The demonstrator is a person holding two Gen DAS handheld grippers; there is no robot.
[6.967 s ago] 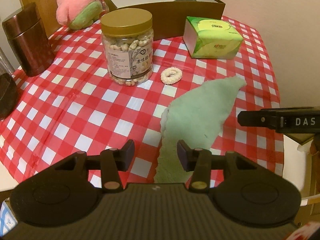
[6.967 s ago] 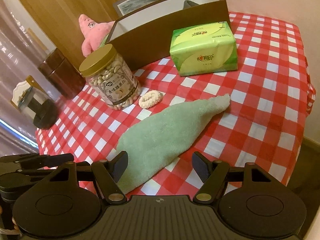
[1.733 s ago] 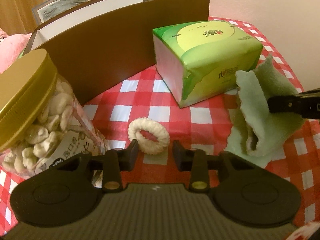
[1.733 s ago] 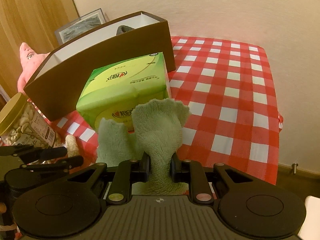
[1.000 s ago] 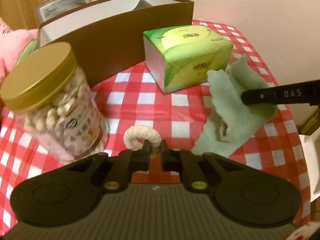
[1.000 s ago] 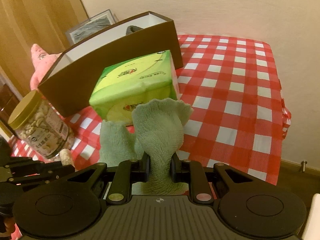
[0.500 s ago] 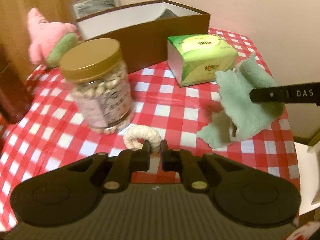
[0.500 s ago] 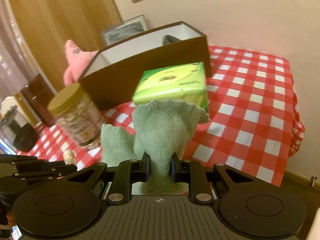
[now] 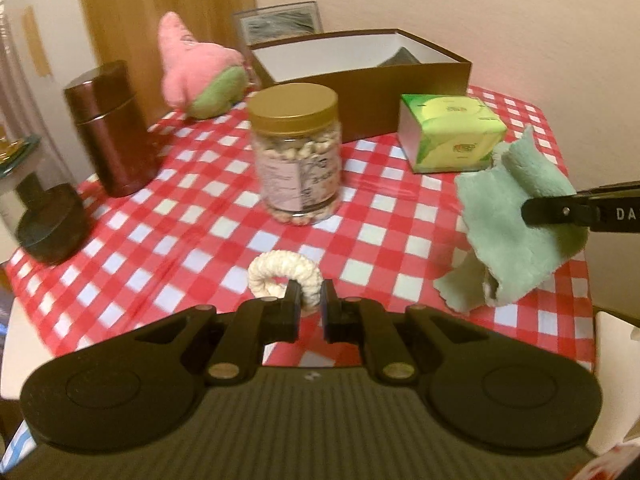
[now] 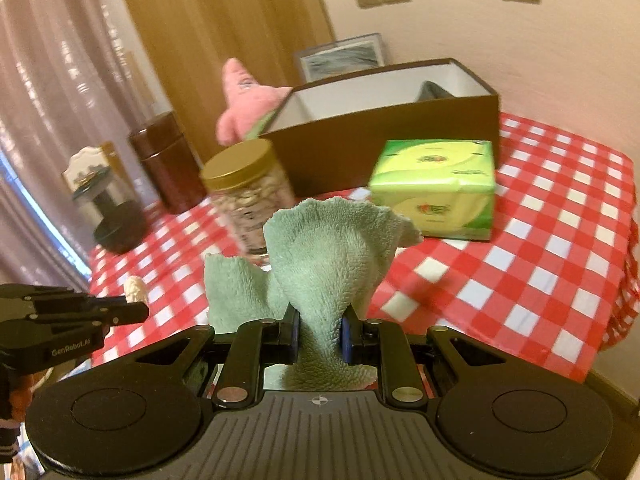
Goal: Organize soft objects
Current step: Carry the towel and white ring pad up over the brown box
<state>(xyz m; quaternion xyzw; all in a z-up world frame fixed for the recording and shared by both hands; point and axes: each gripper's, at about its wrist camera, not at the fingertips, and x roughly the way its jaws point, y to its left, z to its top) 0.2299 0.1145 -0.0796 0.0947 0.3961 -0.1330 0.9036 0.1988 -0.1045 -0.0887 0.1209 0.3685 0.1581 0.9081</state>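
My left gripper (image 9: 307, 298) is shut on a cream fabric ring (image 9: 280, 270) and holds it above the checkered table (image 9: 192, 216). My right gripper (image 10: 319, 322) is shut on a pale green towel (image 10: 328, 248), lifted off the table; the towel also shows in the left wrist view (image 9: 516, 220) at the right. The open brown box (image 9: 360, 76) stands at the back of the table, with a dark item in its far corner. A pink star plush (image 9: 196, 68) leans to the left of the box.
A gold-lidded jar of nuts (image 9: 298, 160) stands mid-table in front of the box. A green tissue pack (image 9: 450, 136) lies right of it. A brown canister (image 9: 110, 128) and a black-based object (image 9: 48, 228) are at the left edge.
Both grippers have risen and pulled back from the table, carrying the ring and the towel. More of the table and the wall now shows.
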